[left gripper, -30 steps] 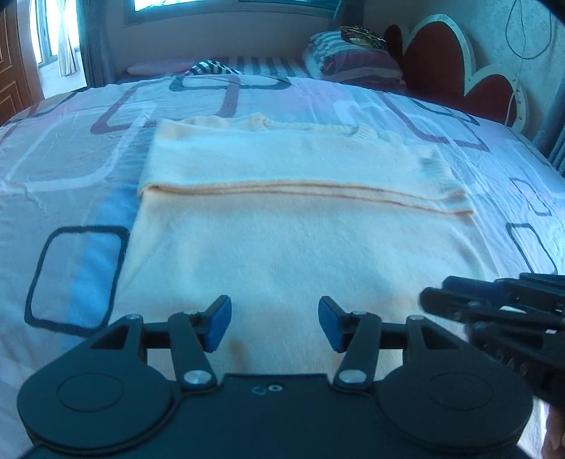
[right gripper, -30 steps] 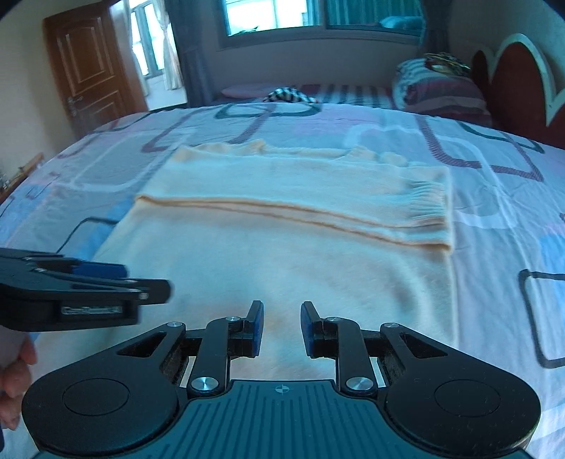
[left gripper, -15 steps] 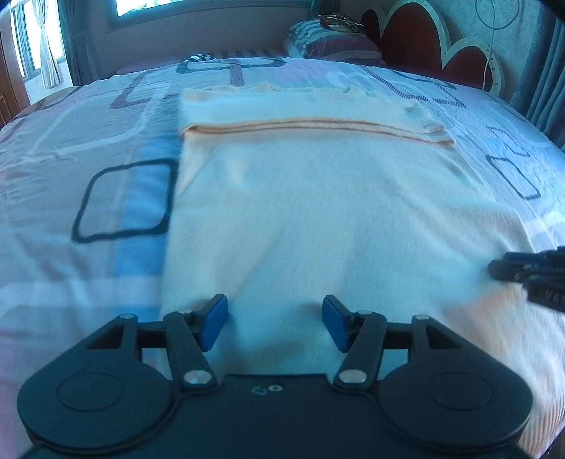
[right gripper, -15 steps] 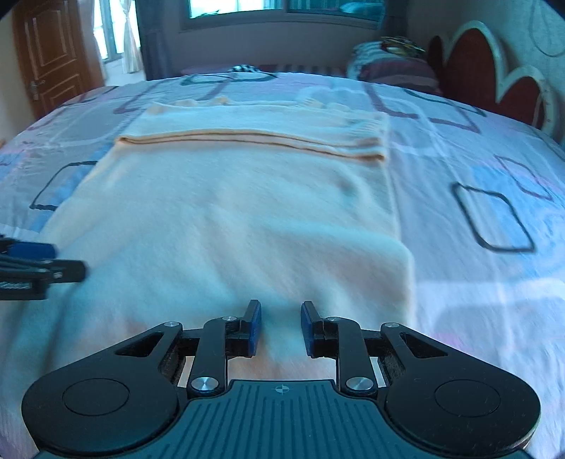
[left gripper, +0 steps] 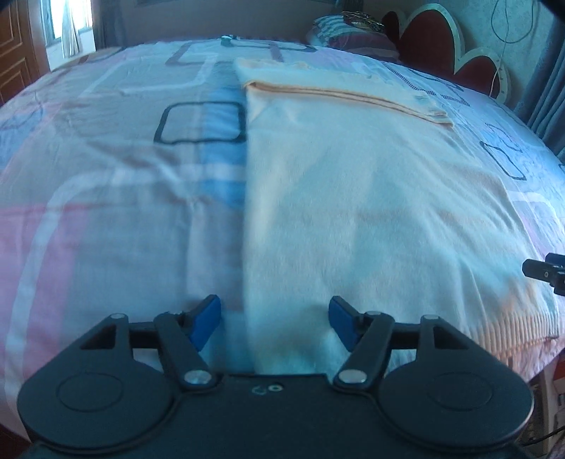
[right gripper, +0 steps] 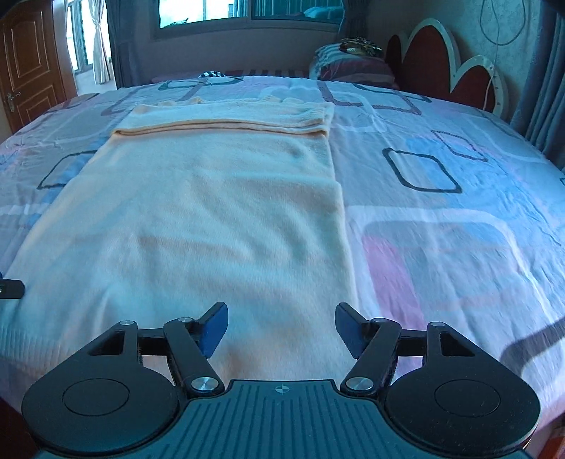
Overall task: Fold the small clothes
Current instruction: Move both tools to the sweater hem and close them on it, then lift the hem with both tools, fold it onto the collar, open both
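A cream knitted sweater (left gripper: 353,197) (right gripper: 212,219) lies flat on the bed, its sleeves folded across the far end into a band (right gripper: 229,118). My left gripper (left gripper: 275,319) hovers over the sweater's near left edge, jaws opening, nothing pinched between the blue pads. My right gripper (right gripper: 280,326) hangs over the sweater's near right edge, its jaws opening wide, with only cloth lying below them. The tip of the right gripper (left gripper: 545,272) shows at the right border of the left wrist view. The left gripper's tip (right gripper: 10,287) shows at the left border of the right wrist view.
The bed sheet (right gripper: 441,219) is pink, blue and white with dark square outlines. Pillows (right gripper: 353,61) and a red scalloped headboard (right gripper: 445,67) sit at the far right. A wooden door (right gripper: 28,67) and a window (right gripper: 247,14) lie beyond the bed. The bed's near edge drops away below the grippers.
Both grippers drew back toward the near hem and spread apart, left to the left edge, right to the right edge. The right jaws went from nearly shut to wide; the left widened slightly.
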`<action>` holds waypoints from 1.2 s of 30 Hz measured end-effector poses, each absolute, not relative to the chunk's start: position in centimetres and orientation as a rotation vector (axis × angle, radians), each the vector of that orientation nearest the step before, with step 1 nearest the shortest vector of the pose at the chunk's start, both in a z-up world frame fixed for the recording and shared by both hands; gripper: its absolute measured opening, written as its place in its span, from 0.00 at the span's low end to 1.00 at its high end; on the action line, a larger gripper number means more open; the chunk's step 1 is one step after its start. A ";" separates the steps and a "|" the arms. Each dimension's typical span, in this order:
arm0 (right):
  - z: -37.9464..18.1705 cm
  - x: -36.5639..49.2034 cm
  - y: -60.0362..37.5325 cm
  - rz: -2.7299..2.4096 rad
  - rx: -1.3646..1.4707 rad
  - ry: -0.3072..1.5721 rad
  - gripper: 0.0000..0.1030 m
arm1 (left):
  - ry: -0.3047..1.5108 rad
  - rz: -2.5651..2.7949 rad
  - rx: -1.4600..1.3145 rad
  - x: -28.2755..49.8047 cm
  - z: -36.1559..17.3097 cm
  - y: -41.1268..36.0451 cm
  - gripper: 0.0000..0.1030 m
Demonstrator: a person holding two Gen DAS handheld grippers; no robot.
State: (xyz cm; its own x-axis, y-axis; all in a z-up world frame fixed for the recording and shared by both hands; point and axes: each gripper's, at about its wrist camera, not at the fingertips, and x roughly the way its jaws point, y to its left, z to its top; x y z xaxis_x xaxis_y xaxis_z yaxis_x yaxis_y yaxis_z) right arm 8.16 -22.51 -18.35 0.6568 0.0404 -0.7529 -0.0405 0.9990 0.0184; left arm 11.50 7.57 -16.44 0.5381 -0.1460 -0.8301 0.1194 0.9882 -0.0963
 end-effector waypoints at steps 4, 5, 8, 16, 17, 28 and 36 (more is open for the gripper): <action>-18.7 6.8 -23.0 0.005 0.002 0.864 0.65 | 0.995 -0.198 -0.049 10.2 -16.6 7.7 0.58; -18.8 6.4 -23.2 -0.013 0.004 0.864 0.65 | 1.000 -0.209 -0.054 10.0 -16.6 7.6 0.56; -18.9 5.5 -24.1 -0.063 0.020 0.875 0.65 | 1.009 -0.247 -0.071 9.6 -16.6 7.6 0.46; -19.7 3.6 -25.5 -0.077 0.124 0.930 0.41 | 1.021 -0.297 -0.129 9.8 -16.8 8.2 0.17; -19.6 3.6 -25.4 -0.064 0.135 0.937 0.32 | 1.021 -0.300 -0.133 9.9 -16.8 8.2 0.15; -16.3 4.7 -24.6 0.013 0.198 0.864 0.06 | 0.918 -0.335 -0.189 11.4 -13.9 8.5 0.08; -11.8 10.8 -25.3 0.041 0.224 0.720 0.06 | 0.772 -0.323 -0.198 17.4 -9.6 7.8 0.08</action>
State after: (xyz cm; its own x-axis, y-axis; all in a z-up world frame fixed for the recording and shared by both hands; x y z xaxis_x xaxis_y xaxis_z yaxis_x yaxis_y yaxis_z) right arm 10.83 -25.32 -11.83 0.7518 0.1138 -0.6495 0.0400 0.9753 0.2172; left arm 17.41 7.77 -9.62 0.6708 -0.3563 -0.6504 0.2128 0.9326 -0.2915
